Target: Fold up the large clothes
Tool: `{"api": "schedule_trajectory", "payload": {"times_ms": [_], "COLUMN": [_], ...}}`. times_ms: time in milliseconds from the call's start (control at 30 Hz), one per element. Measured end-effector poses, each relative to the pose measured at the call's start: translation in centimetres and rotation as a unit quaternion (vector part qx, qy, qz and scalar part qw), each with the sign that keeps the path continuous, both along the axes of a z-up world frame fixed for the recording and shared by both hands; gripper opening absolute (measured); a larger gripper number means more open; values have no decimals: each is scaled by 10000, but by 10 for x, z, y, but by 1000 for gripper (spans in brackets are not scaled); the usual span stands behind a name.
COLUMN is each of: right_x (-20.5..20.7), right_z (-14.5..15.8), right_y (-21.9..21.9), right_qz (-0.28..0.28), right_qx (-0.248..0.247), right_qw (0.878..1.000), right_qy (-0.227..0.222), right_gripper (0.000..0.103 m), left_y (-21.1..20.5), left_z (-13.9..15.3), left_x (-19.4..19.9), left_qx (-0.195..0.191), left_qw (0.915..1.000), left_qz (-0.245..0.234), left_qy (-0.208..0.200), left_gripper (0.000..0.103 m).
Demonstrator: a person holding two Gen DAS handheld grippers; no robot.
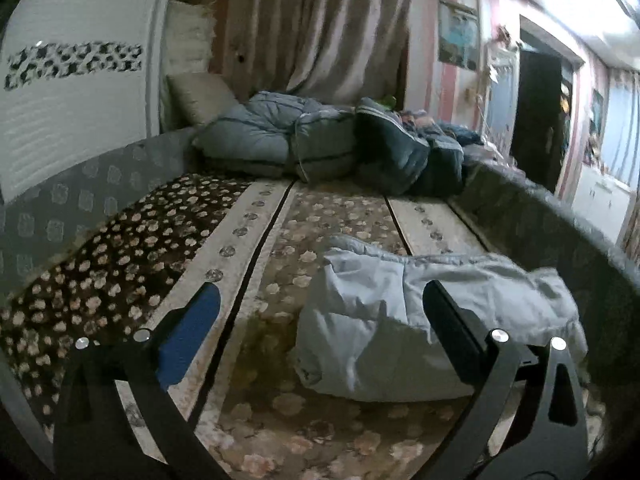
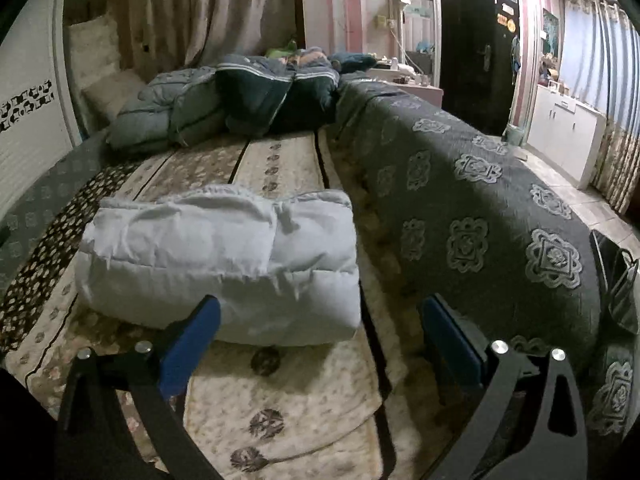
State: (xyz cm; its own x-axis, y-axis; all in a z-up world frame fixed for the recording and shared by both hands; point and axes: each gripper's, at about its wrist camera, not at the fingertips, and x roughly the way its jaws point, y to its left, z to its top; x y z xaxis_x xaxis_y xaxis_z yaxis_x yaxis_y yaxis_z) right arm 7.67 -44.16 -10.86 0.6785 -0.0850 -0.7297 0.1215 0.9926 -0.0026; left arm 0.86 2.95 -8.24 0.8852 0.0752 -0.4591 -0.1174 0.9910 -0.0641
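A pale blue padded garment [image 1: 424,316] lies folded into a thick bundle on the flowered bedspread [image 1: 280,240]. It also shows in the right wrist view [image 2: 224,260], just beyond the fingertips. My left gripper [image 1: 320,312] is open and empty, with its right finger over the bundle's near edge. My right gripper [image 2: 320,320] is open and empty, its left finger just in front of the bundle's near side.
A heap of grey-blue and dark quilted clothes [image 1: 328,140] lies at the far end of the bed [image 2: 240,96]. A dark patterned cover [image 2: 480,208] drapes the bed's right side. A wall panel [image 1: 60,120] stands left; a dark door [image 2: 476,48] is far right.
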Motion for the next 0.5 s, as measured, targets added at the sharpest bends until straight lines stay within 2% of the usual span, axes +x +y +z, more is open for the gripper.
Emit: {"api": "schedule_trajectory", "payload": {"times_ms": [100, 167, 333, 433, 500], "right_x": [-2, -4, -8, -10, -10], "right_z": [2, 3, 3, 2, 1], "right_y": [-1, -1, -5, -12, -13], "right_qz": [134, 273, 452, 453, 452], "right_qx": [25, 4, 140, 264, 242], "right_qw": [9999, 9996, 9989, 9986, 9987], "right_qy": [72, 32, -17, -36, -20], "right_gripper": [101, 101, 101, 101, 101], "left_y": [11, 12, -1, -9, -13], "left_z": [1, -2, -10, -13, -13], "left_x": [-9, -13, -3, 3, 3], "left_qx": [-411, -490, -538, -285, -293], "left_qw": [9990, 9983, 9968, 9956, 9955], "left_qz": [155, 260, 319, 579, 601], "left_qy": [34, 172, 499, 683, 674], "left_gripper": [100, 100, 100, 100, 100]}}
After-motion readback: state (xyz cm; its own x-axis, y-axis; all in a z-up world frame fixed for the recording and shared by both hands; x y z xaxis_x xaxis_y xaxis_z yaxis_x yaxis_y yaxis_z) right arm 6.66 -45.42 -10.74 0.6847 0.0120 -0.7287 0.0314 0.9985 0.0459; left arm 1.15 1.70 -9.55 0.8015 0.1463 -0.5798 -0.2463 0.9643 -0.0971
